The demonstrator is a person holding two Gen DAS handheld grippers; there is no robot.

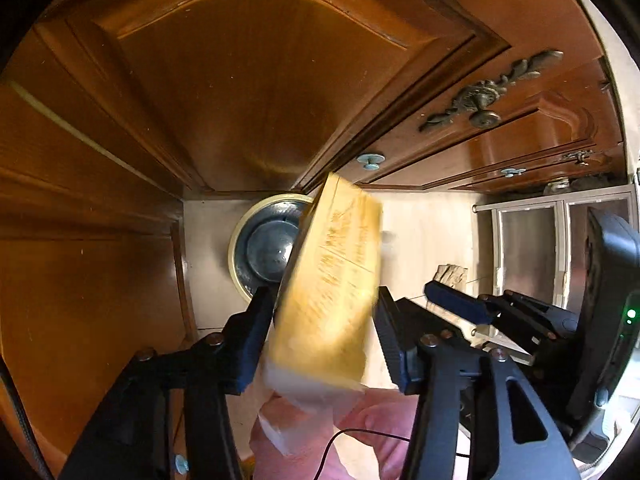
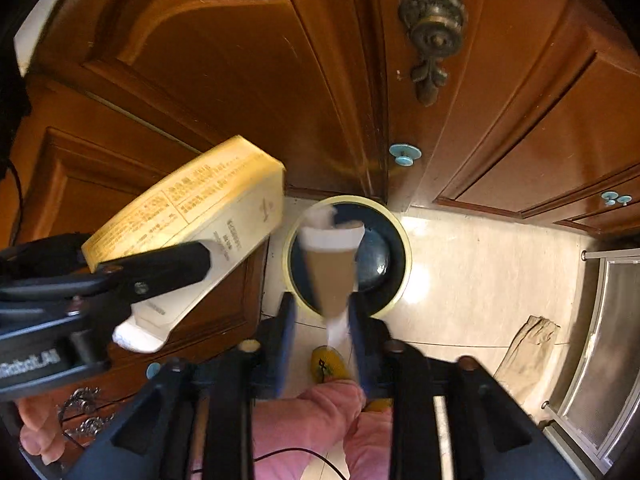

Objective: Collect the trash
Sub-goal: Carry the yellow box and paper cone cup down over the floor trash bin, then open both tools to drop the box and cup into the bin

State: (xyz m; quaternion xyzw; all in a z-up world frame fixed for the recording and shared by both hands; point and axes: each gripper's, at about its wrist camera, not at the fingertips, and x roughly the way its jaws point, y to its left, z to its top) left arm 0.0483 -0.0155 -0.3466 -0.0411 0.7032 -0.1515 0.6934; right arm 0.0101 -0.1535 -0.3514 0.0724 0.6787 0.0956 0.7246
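Both tools were loaded over the floor beside the wooden cabinet. Left tool [image 1: 320,320] was clamped on a yellow carton [image 1: 332,280], gripped across its lower half, with the carton's long axis running up and away from the fingers toward the cabinet doors [image 1: 240,80]. Right tool [image 2: 322,340] was closed on a paper cup [image 2: 330,264], its wide rim pointing forward and its narrow base pinched between the fingers, directly over the round bin [image 2: 396,232] on the pale floor [image 2: 480,272].

The carton looked empty and light, stiff along its edges but likely to buckle on the broad faces, so a grip near a folded edge would hold best. The cup seemed thin and crushable, best squeezed gently near the base. A crumpled bag [image 2: 528,352] lay well apart on the floor.
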